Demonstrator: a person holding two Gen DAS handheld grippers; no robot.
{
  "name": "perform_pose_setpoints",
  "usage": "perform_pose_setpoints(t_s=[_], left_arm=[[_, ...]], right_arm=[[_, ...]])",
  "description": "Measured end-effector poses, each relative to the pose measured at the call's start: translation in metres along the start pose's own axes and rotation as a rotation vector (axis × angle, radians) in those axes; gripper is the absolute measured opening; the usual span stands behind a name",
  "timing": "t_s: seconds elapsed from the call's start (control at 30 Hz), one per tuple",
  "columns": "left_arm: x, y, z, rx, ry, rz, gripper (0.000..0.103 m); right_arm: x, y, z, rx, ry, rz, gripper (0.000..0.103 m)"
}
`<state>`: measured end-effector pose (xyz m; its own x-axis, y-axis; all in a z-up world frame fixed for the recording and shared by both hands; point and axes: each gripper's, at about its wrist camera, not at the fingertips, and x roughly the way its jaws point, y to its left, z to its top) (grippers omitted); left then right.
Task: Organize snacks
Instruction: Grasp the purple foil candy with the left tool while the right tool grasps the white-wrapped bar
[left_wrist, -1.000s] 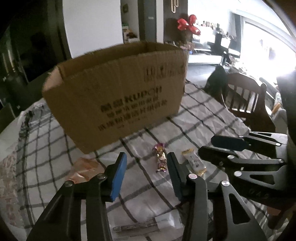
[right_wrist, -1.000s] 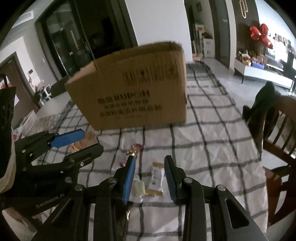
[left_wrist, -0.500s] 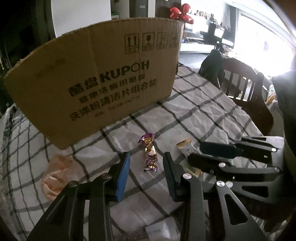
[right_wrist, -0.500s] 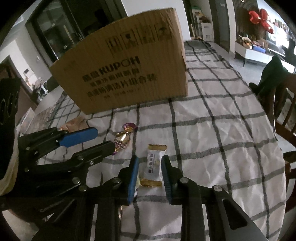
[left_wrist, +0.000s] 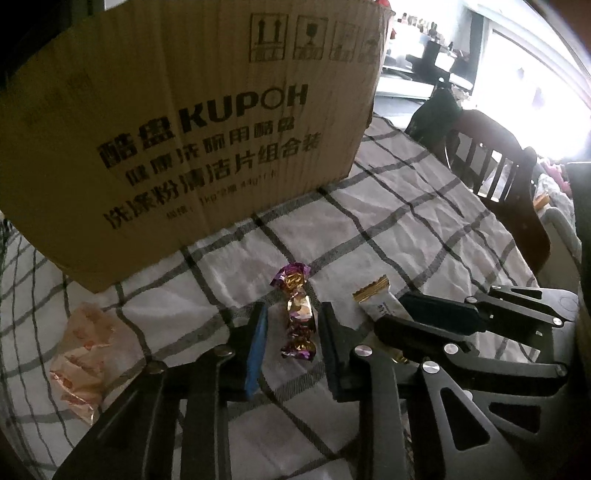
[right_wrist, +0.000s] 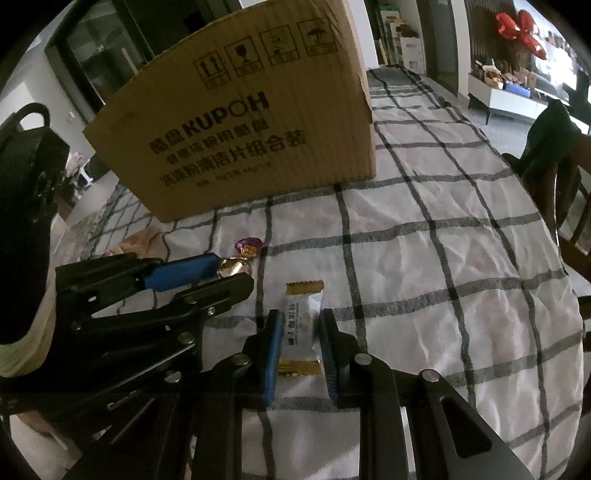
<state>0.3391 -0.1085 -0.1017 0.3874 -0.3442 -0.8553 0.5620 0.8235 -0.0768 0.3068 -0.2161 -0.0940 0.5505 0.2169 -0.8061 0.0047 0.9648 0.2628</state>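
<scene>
I've got a corrugated cardboard box (left_wrist: 192, 122) w/ black "KUPOH" print and handling symbols standing upright at the back of the tabletop (right_wrist: 424, 280), which is covered in a wrinkled white cloth w/ a dark grid check. A twist-wrapped candy (left_wrist: 297, 314) in crinkly purple-and-gold foil lies in front of the box; just to its right lies a flat rectangular snack bar (right_wrist: 302, 328), white wrapper w/ gold crimped ends. A crumpled translucent orange wrapper (left_wrist: 83, 362) sits farther left, near the box's lower corner. Room is dim on the left w/ dark glass doors, bright window glare on the right; a dark wooden chair (left_wrist: 509, 184) stands at the tabletop's right edge, and a red bow-shaped balloon (right_wrist: 521, 29) hangs in the background.

My left hand-held gripper (left_wrist: 291, 339) points down at the cloth, its jaws closing w/ the foil candy between the blue pads; I can still see gaps on both sides, so no pinch yet. My right hand-held gripper (right_wrist: 301, 350) sits just beside it, jaws closing too, the snack bar lengthwise between them. Its pads look right at the wrapper's edges, but I can't tell if they press on it
</scene>
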Motion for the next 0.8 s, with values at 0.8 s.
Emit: perform_pose_setpoints(t_s=[0.8], left_arm=[[-0.064, -0.003, -0.005, -0.047, -0.114, 0.021, 0.018]], right_arm=[[-0.042, 0.001, 0.004, 0.019, -0.102, 0.037, 0.021]])
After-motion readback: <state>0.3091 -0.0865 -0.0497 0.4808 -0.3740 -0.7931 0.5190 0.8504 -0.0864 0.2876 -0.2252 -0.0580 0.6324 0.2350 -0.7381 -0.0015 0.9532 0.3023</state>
